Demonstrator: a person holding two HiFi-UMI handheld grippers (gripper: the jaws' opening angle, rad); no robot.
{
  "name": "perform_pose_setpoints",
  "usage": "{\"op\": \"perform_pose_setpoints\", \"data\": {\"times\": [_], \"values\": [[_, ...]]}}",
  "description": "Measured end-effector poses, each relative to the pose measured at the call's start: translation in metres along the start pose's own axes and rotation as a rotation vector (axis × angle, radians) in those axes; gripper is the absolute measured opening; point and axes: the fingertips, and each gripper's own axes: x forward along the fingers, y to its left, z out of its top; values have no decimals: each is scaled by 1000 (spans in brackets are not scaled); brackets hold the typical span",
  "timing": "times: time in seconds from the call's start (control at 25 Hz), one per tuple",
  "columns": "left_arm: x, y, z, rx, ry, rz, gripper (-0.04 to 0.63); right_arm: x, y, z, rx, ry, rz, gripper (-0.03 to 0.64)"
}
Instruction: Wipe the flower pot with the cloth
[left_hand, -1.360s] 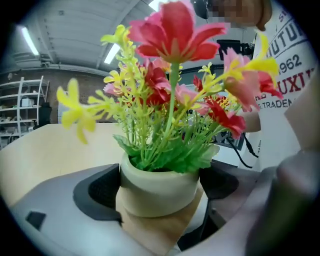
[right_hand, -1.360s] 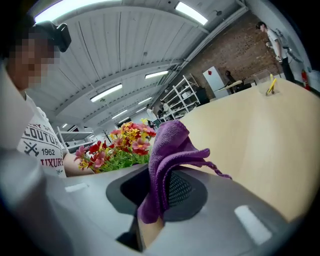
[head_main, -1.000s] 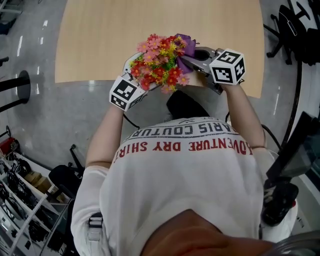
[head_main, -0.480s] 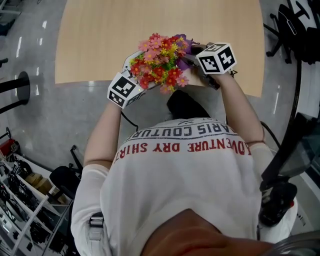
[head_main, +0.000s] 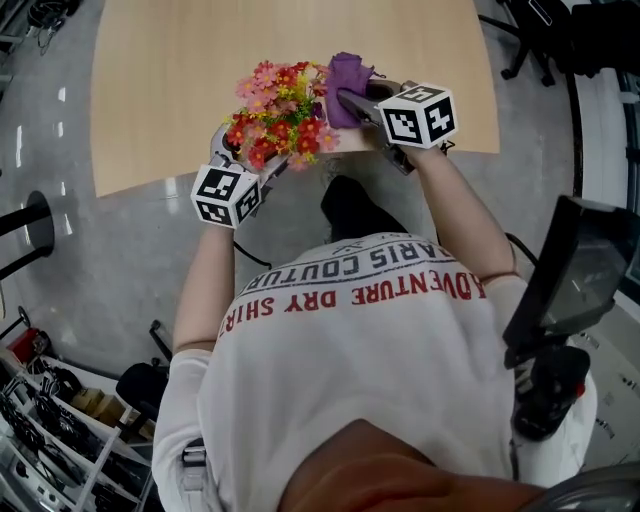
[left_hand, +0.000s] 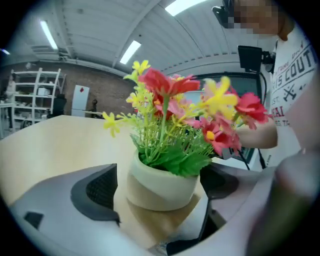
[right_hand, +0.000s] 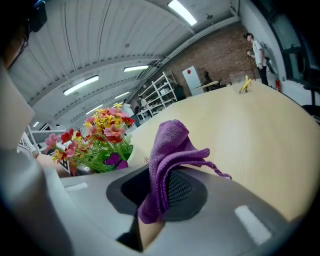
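A cream flower pot (left_hand: 160, 185) holds red, pink and yellow artificial flowers (head_main: 275, 110) near the front edge of the wooden table (head_main: 180, 60). My left gripper (left_hand: 161, 192) is shut on the pot, one dark pad against each side. In the head view the left gripper (head_main: 232, 150) reaches in from the lower left under the blooms. My right gripper (right_hand: 160, 197) is shut on a purple cloth (right_hand: 170, 155) that sticks up from between its jaws. In the head view the cloth (head_main: 347, 75) sits just right of the flowers, apart from the pot.
A clear cup with something yellow (right_hand: 243, 84) stands at the table's far end, and a person (right_hand: 258, 50) stands beyond it. Grey floor surrounds the table. A shelf rack (head_main: 50, 440) is at lower left, and a dark stand (head_main: 570, 280) at right.
The right gripper has drawn the purple cloth up and away from the flowers, so more cloth shows. The pot stays in the left gripper and has shifted slightly left along the table edge.
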Motion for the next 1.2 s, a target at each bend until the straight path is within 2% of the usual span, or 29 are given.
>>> {"op": "perform_pose_setpoints", "data": {"times": [0.08,0.2,0.44,0.6,0.72,0.84,0.96,1.08,1.2], "values": [[-11,-2,1,-29,-31,92,508,-14,9,-2,9,-33,-28,40],[-19,-12,-4,-58,-43,176,508,-32,25,-6,2,-62,-59,40],[6,-33,-20,-34,-20,303,508,-61,20,-18,12,-142,-115,41],[15,-24,-18,-36,-43,435,508,-67,19,-29,45,-157,-116,41],[18,-15,-13,-28,-44,505,508,-66,18,-31,58,-157,-116,41],[19,-11,-12,-25,-28,530,502,-67,18,-30,63,-161,-113,40],[18,-10,-11,-14,-34,518,497,-67,20,-27,55,-165,-105,41],[16,-12,-11,7,-36,480,492,-67,22,-24,44,-162,-95,41],[11,-10,-10,39,-35,408,489,-63,28,-16,36,-160,-74,41]]}}
